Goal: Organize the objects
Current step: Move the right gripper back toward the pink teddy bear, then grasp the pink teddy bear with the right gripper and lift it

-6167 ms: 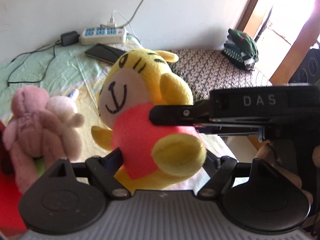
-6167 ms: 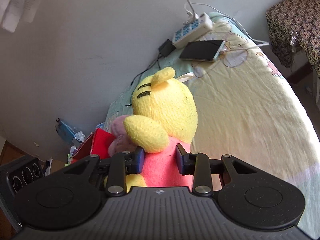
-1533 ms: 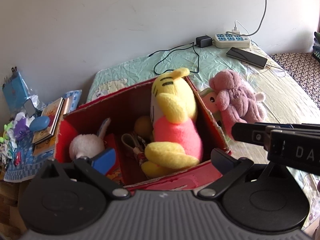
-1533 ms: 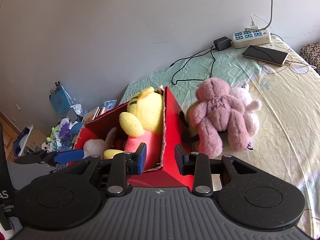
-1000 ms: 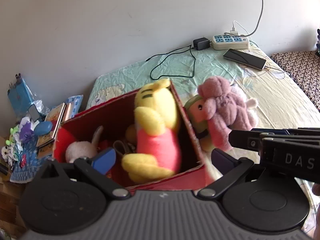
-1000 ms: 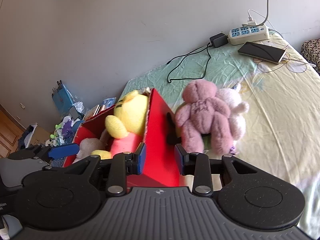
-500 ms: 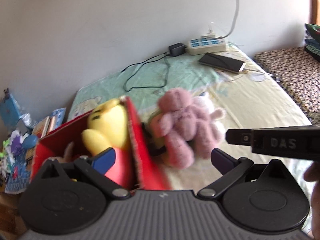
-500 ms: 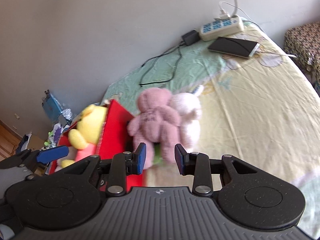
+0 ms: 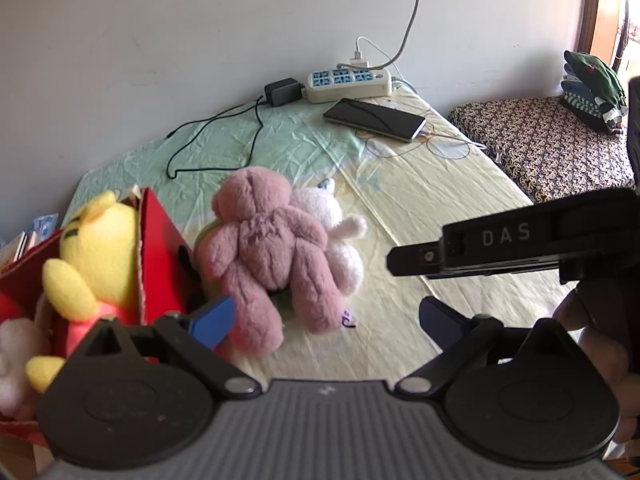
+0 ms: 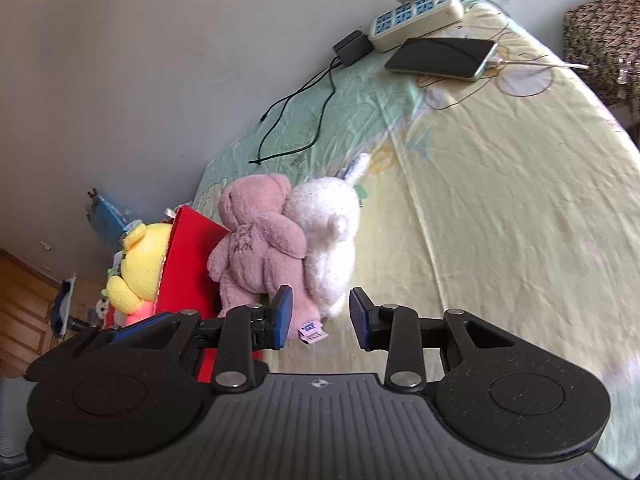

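Bed [image 9: 420,200] under a crumpled sheet, pale green by the wall, yellow nearer. At the wall end: white power strip [image 9: 349,86], black adapter [image 9: 282,92] trailing a loose black cable [image 9: 224,128], dark phone [image 9: 374,119] face up. Mid-bed: pink plush [image 9: 268,252] against the red box [image 9: 160,252], white plush [image 10: 328,236] touching it.

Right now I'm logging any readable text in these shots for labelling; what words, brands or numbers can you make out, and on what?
"DAS": white letters on the black body of the right claw, seen from the left wrist view.
Small purple tag on the pink plush toy: printed, too small to read.
Power strip: no legible markings.
Phone: dark screen, no text.
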Demonstrator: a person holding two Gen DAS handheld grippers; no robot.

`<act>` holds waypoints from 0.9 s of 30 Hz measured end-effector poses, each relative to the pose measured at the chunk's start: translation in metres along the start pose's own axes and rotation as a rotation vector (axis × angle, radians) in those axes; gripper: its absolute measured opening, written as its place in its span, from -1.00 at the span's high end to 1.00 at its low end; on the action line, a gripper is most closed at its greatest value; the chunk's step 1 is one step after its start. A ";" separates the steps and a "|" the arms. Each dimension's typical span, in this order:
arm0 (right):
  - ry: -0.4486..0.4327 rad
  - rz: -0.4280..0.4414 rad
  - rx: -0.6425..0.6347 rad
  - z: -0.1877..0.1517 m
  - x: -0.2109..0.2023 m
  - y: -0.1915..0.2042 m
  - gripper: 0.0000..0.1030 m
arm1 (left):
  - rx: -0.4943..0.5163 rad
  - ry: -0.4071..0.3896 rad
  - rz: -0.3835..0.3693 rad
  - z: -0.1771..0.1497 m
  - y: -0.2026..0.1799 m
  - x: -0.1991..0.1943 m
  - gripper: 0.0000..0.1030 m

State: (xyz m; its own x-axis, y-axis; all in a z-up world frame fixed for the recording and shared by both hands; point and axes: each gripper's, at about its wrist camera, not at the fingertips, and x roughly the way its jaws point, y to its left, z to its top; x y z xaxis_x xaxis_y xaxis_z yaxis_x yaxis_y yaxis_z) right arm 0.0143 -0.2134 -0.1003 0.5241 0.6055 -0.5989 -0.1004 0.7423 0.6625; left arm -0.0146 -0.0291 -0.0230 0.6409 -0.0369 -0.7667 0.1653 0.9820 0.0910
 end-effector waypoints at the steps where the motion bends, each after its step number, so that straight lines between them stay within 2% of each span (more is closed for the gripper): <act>1: 0.008 0.013 -0.004 0.002 0.004 0.001 0.31 | 0.002 -0.002 -0.004 0.000 0.001 0.002 -0.92; 11: 0.049 0.066 -0.091 0.032 0.035 0.003 0.31 | -0.036 0.012 -0.027 0.007 0.011 0.037 -0.93; 16: 0.069 0.106 -0.103 0.045 0.049 0.005 0.31 | -0.051 0.030 -0.009 0.011 0.015 0.052 -0.93; 20: 0.077 0.117 -0.108 0.050 0.061 0.007 0.08 | -0.071 0.052 -0.010 0.012 0.017 0.062 -0.94; 27: 0.127 0.151 -0.087 0.050 0.084 0.006 0.09 | -0.063 0.071 0.015 0.017 0.016 0.074 -0.93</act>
State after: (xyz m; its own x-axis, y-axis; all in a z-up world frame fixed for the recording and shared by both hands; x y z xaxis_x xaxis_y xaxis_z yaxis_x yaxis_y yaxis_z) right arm 0.1002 -0.1730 -0.1238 0.3872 0.7388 -0.5516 -0.2447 0.6592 0.7110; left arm 0.0477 -0.0192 -0.0674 0.5875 -0.0112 -0.8092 0.1074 0.9921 0.0642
